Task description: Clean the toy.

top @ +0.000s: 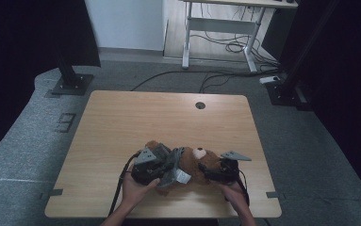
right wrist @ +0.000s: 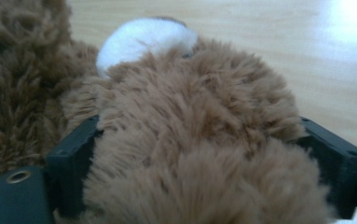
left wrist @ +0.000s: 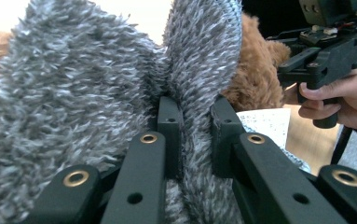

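Brown plush teddy bear (top: 201, 165) in grey fuzzy knit garment (top: 171, 165), near the wooden table's (top: 121, 122) front edge.
Right gripper (right wrist: 204, 154), jaws spread wide, straddles the bear's body; left gripper (left wrist: 194, 133) pinches a garment fold.

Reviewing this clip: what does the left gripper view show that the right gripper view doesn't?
Left gripper view: the left gripper shut on a fold of grey fuzzy fabric, a white label, and the right gripper in a hand.
Right gripper view: the bear's white muzzle, with black jaws on either side of brown plush.
Shared: the brown teddy bear and the wooden table.
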`<state>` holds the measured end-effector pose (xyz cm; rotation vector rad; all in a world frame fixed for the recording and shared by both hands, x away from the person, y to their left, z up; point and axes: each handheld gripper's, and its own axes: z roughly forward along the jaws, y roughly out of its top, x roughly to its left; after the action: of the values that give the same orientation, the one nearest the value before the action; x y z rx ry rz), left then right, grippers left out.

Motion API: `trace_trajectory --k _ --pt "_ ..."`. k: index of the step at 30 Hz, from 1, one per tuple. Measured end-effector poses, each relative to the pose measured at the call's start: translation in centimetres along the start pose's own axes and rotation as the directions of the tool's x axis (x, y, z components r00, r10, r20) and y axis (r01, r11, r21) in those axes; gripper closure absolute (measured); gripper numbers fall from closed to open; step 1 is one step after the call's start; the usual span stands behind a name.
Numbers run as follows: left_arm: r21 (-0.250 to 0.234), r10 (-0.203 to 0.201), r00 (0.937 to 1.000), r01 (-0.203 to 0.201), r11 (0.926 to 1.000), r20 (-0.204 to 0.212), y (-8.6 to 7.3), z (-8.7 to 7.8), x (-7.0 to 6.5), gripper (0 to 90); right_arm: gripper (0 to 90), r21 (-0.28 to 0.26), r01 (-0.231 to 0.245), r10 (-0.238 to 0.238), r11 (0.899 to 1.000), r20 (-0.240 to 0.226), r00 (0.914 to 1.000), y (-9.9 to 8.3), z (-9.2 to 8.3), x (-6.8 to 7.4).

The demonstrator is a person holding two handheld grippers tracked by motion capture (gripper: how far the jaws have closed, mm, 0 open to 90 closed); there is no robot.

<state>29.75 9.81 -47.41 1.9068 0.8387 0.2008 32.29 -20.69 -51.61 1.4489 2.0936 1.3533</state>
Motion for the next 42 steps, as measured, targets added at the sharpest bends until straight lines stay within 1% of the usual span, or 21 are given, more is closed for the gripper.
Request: trace_trajectory --k 2,3,4,5,8,9,12,14,18,21,24,25,26,27,29,32,33,38,39,40,42 --pt "-0.004 0.017 0.9999 -0.017 0.9999 0.001 -0.6 -0.1 -0.5 77.7 19.9 0.000 0.019 -0.019 1.000 -0.005 0.9998 -0.5 -0.3 0.2" --pt "-0.015 0.023 0.9997 -0.023 0.9996 0.001 -1.2 -0.1 -0.8 77.8 24.8 -0.006 0.044 -0.044 0.999 -0.004 0.9990 -1.0 -0.6 0.5" --pt "-0.015 0.023 0.9997 -0.023 0.9996 0.001 -1.2 -0.1 -0.8 77.9 24.8 -0.006 0.044 -0.044 0.999 -0.004 0.9990 -1.0 -0.6 0.5" --pt "-0.025 0.030 0.9995 -0.030 0.9992 -0.004 -1.7 0.0 -0.9 78.0 29.2 -0.021 0.058 -0.057 0.998 0.006 0.9983 -1.6 -0.8 0.9" --pt "-0.030 0.038 0.9991 -0.039 0.9988 -0.016 -1.8 0.2 -1.0 78.2 32.7 -0.036 0.068 -0.067 0.997 0.026 0.9974 -2.0 -0.8 1.3" --pt "-0.029 0.056 0.9978 -0.057 0.9979 -0.035 -1.8 0.6 -1.1 78.3 35.9 -0.058 0.085 -0.081 0.995 0.065 0.9946 -2.4 -0.8 1.9" --pt "-0.029 0.062 0.9971 -0.063 0.9976 -0.044 -1.7 0.8 -1.1 78.4 37.9 -0.080 0.097 -0.090 0.992 0.091 0.9918 -2.7 -0.7 2.2" --pt "-0.034 0.061 0.9967 -0.063 0.9975 -0.054 -1.5 1.2 -0.8 78.4 40.3 -0.114 0.100 -0.088 0.988 0.110 0.9900 -2.8 -0.3 2.2" --pt "-0.051 0.049 0.9957 -0.053 0.9973 -0.078 -0.9 2.2 0.1 78.6 41.5 -0.132 0.108 -0.090 0.985 0.133 0.9871 -2.5 0.3 2.0" --pt "-0.057 0.042 0.9927 -0.049 0.9972 -0.113 0.1 3.4 1.4 78.8 42.4 -0.149 0.108 -0.085 0.983 0.157 0.9840 -1.7 1.4 1.4" --pt "-0.060 0.038 0.9914 -0.046 0.9971 -0.125 0.8 4.1 2.1 78.7 42.8 -0.155 0.104 -0.078 0.982 0.165 0.9833 -1.1 2.0 1.1" --pt "-0.065 0.033 0.9907 -0.041 0.9971 -0.132 1.1 4.4 2.6 78.7 42.9 -0.160 0.104 -0.077 0.982 0.170 0.9825 -0.9 2.2 1.0" --pt "-0.071 0.010 0.9902 -0.020 0.9973 -0.139 1.6 5.0 3.3 78.7 43.6 -0.175 0.114 -0.080 0.978 0.190 0.9785 -0.4 2.9 0.8" --pt "-0.071 0.010 0.9902 -0.020 0.9973 -0.139 1.6 5.0 3.3 78.7 43.6 -0.175 0.114 -0.080 0.978 0.190 0.9785 -0.4 2.9 0.8" --pt "-0.067 0.017 0.9866 -0.029 0.9973 -0.162 2.3 5.9 3.6 78.7 44.3 -0.187 0.124 -0.082 0.975 0.216 0.9729 0.0 3.5 0.5" --pt "-0.058 0.026 0.9851 -0.036 0.9976 -0.170 2.9 6.4 3.9 78.6 44.4 -0.193 0.119 -0.074 0.974 0.226 0.9714 0.2 3.7 0.2" --pt "-0.060 0.012 0.9857 -0.022 0.9979 -0.168 3.3 6.7 4.2 78.4 44.7 -0.200 0.110 -0.061 0.974 0.235 0.9701 0.5 3.9 -0.2" --pt "-0.066 -0.009 0.9876 -0.001 0.9978 -0.157 3.6 6.8 4.5 78.2 45.9 -0.214 0.123 -0.064 0.969 0.264 0.9624 0.7 4.2 -0.4" --pt "-0.070 -0.022 0.9903 0.012 0.9975 -0.137 3.7 6.1 4.3 77.8 46.3 -0.219 0.127 -0.067 0.967 0.262 0.9629 0.6 4.1 -0.4" --pt "-0.070 -0.022 0.9903 0.012 0.9975 -0.137 3.7 6.1 4.3 77.5 46.3 -0.219 0.127 -0.067 0.967 0.262 0.9629 0.6 4.1 -0.4" --pt "-0.083 -0.056 0.9953 0.049 0.9953 -0.079 4.1 4.5 4.0 77.0 46.9 -0.225 0.131 -0.073 0.966 0.247 0.9662 0.4 3.8 -0.3"
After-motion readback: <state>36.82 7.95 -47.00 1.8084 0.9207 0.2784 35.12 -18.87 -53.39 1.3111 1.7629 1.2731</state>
